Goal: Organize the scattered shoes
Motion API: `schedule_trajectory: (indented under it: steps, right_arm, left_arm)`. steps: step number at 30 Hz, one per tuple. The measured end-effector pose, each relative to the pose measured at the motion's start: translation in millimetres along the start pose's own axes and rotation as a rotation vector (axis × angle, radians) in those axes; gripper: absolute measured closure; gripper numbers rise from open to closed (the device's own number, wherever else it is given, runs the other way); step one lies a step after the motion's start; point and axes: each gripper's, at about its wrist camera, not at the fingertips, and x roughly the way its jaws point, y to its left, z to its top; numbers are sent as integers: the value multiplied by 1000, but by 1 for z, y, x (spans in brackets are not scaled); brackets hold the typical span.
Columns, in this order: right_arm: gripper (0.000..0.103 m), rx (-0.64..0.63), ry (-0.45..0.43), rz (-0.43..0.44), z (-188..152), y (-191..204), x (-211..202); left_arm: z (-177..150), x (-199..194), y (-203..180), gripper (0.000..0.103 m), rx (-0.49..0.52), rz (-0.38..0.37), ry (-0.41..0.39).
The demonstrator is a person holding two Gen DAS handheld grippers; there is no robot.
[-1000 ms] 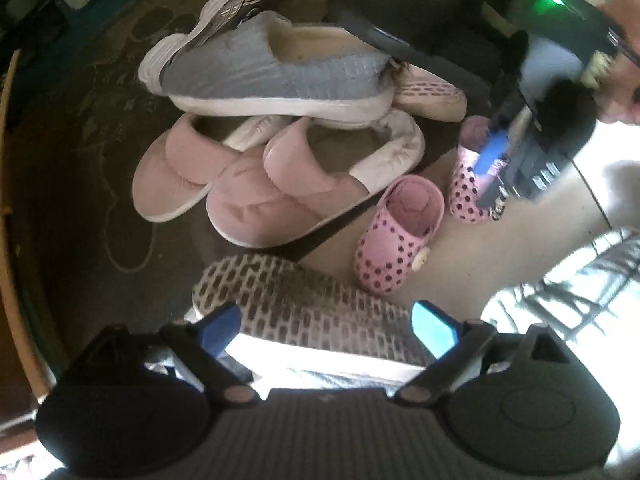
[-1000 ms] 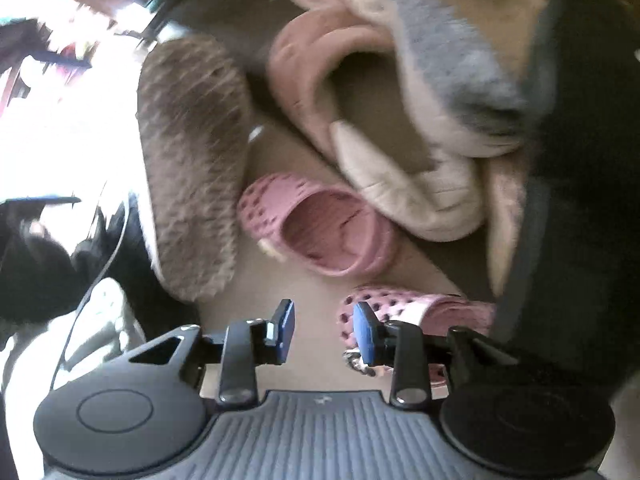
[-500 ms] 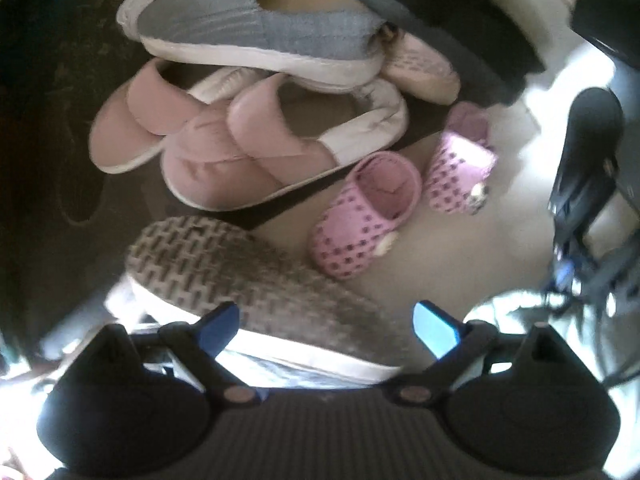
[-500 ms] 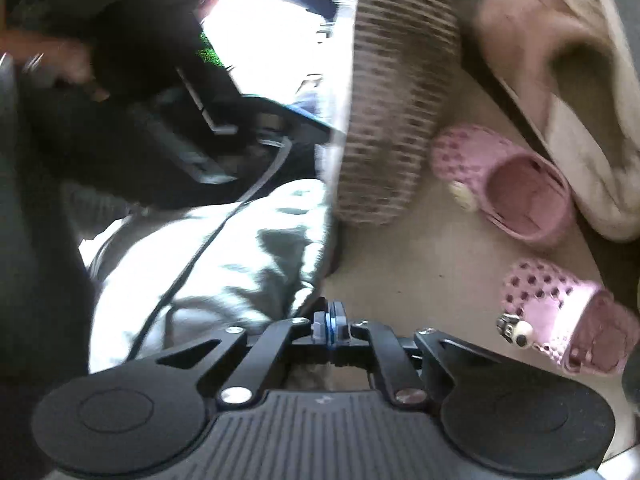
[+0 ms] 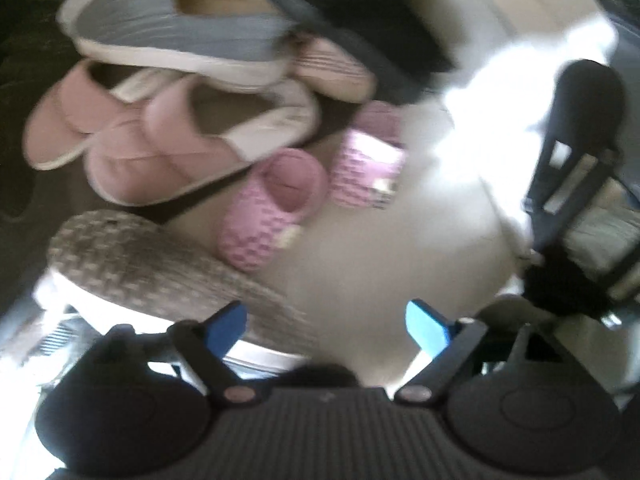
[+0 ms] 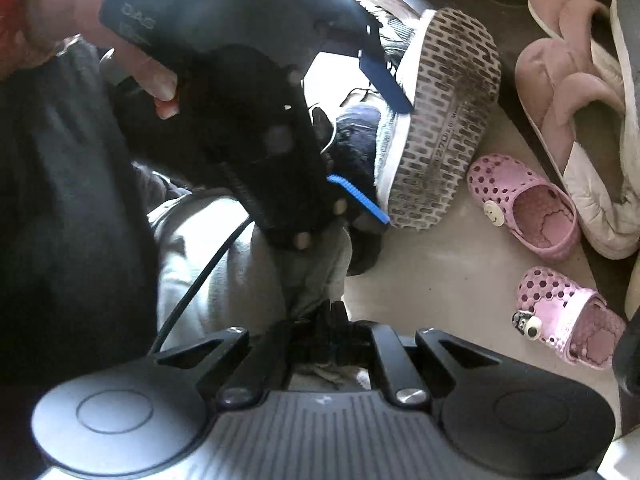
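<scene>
Sneaker (image 5: pixel 160 264): lay sole-up beside heaped slippers (image 5: pixel 168 152) and pink clogs (image 6: pixel 524 208). Held left gripper (image 5: pixel 326 324) wide open, clasping nothing, over it; right gripper (image 6: pixel 332 320) pinched together, empty. Probably best gripped squarely across the midsole.

The left wrist view is soft with motion blur everywhere: the pink clogs (image 5: pixel 272 208) and the grey slipper (image 5: pixel 176 40) have smeared edges. A strong white glare burns out the pale floor (image 5: pixel 500 92) at the upper right, while the dark rug (image 5: pixel 24 60) on the left stays dim. The right wrist view is sharper; the holes of the near pink clog (image 6: pixel 568 320) are clear. Bright light blows out a patch behind the patterned sole (image 6: pixel 444 120). Both views bend at the edges, and the corners fall into darkness.
</scene>
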Motion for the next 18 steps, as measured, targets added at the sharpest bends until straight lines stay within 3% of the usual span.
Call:
schedule_trajectory:
  steps: [11, 18]
  right_arm:
    - [97, 58, -87, -91, -37, 15, -16]
    - [97, 70, -88, -75, -33, 0, -10]
  left_arm:
    - [-10, -14, -35, 22, 107, -4, -17]
    - [-7, -11, -39, 23, 122, 39, -10]
